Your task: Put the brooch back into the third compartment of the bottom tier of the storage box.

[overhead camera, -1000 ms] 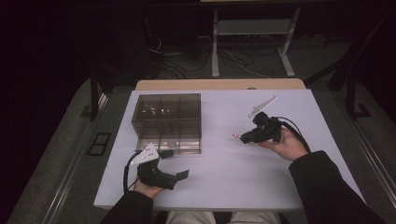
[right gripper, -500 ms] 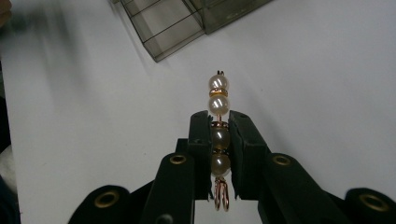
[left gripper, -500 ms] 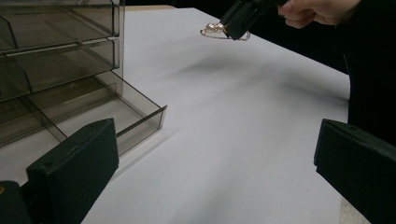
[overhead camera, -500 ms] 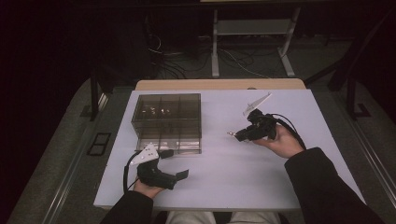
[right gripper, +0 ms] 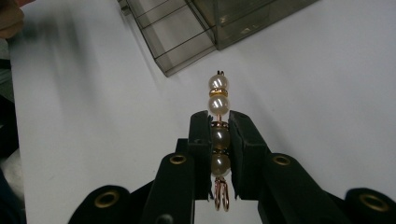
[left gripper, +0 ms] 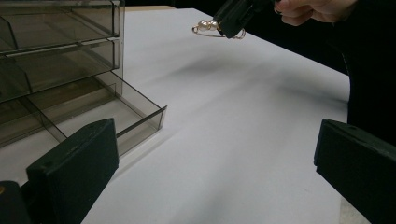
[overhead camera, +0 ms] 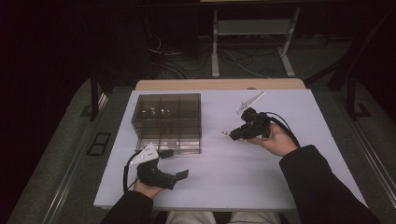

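Since the earlier frame our right gripper (overhead camera: 233, 134) has drifted toward frame centre, jaws clenched on the pearl pin (right gripper: 218, 120), its long axis pointing at the smoked drawer box (overhead camera: 168, 122) above the white bench (overhead camera: 243, 172), while our left gripper (overhead camera: 175, 163) rests with jaws released in the dark room.

High view: overhead, facing forward-down. Gripper views sit low and close; all share the drawer box (overhead camera: 168, 122) at 10 o'clock.

Hidden and cut-off parts

Two lower pearls of the pearl pin (right gripper: 218, 121) are covered by the pads of the right gripper (right gripper: 218, 140). The drawer box (left gripper: 56, 60) is cut by the left gripper view's left and top edges; small items in its compartments (overhead camera: 156, 110) cannot be made out from above.
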Action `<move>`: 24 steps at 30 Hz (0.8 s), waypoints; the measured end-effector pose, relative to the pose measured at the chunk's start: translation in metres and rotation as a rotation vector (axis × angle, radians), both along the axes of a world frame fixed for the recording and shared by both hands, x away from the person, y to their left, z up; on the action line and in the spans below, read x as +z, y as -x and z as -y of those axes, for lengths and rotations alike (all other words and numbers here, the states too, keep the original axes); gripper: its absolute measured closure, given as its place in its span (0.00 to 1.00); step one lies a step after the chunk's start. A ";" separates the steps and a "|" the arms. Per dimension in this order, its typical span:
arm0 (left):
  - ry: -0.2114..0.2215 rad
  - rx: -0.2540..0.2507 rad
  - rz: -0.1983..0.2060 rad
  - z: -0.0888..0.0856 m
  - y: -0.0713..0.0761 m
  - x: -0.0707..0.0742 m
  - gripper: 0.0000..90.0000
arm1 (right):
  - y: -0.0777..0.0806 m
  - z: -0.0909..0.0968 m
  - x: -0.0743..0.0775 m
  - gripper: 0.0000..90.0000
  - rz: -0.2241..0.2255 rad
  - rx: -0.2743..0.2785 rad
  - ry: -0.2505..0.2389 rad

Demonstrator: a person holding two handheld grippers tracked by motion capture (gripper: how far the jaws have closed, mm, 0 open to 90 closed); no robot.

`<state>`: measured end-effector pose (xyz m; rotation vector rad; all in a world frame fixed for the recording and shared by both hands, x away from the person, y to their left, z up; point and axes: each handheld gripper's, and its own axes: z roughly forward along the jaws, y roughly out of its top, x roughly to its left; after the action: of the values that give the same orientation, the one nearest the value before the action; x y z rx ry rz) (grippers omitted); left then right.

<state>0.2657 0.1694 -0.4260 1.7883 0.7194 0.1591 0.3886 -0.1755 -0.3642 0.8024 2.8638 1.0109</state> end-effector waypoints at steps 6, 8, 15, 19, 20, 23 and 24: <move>0.001 0.000 0.000 0.000 0.000 0.000 0.00 | 0.000 -0.009 0.003 0.88 0.003 0.019 -0.001; 0.001 -0.001 0.000 0.000 0.000 0.000 0.00 | 0.000 -0.012 0.004 0.88 0.007 0.023 -0.001; 0.002 -0.001 0.000 0.000 0.000 0.000 0.00 | -0.001 -0.023 0.005 0.88 0.005 0.041 -0.002; 0.002 -0.002 0.001 0.000 0.000 0.000 0.00 | -0.001 -0.029 0.005 0.88 0.003 0.060 0.002; 0.001 -0.002 0.001 0.000 0.000 0.000 0.00 | 0.000 -0.031 0.006 0.88 0.004 0.061 0.002; 0.000 -0.004 0.002 0.000 0.000 0.000 0.00 | 0.000 -0.036 0.006 0.88 0.004 0.069 0.004; 0.000 -0.004 0.002 0.000 0.000 0.000 0.00 | 0.000 -0.037 0.005 0.88 0.002 0.072 0.002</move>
<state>0.2652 0.1695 -0.4255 1.7889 0.7147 0.1586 0.3889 -0.1381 -0.3587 0.7020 2.9111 1.0149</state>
